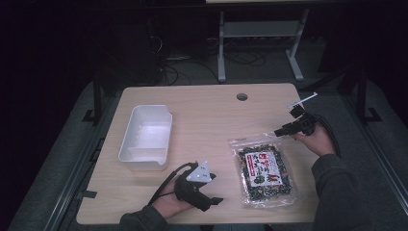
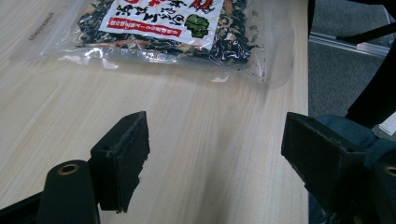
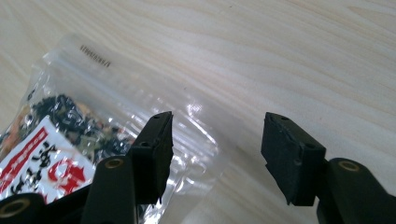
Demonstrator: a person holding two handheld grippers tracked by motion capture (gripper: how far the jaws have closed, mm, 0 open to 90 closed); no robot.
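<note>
On a pale wooden table, near the front right, lies a clear packet of dark dried food with a red-and-white label, flat, its transparent sealed end toward the far side. Just beyond that sealed end hovers the right gripper, held in the right hand and pointing left across the table toward the packet's far right corner. Seen in the right gripper view: jaws parted at a middling width, nothing pinched between the pads, the clear corner of the packet lying under and past the left-hand jaw, bare wood under the other (contact with the plastic cannot be told for sure, but no grip shows). At the front edge, left of the packet, rests the left gripper in the left hand, grey three-cornered plate on top, jaws aimed right toward the packet's near left corner. Seen in the left gripper view: jaws spread wide with only bare table between them, the packet lying well ahead, untouched, beside the table's right edge and grey floor. Farther left on the table, well apart from packet and both grippers, stands a white rectangular tub, open side up. Near the far edge, a round cable hole.
</note>
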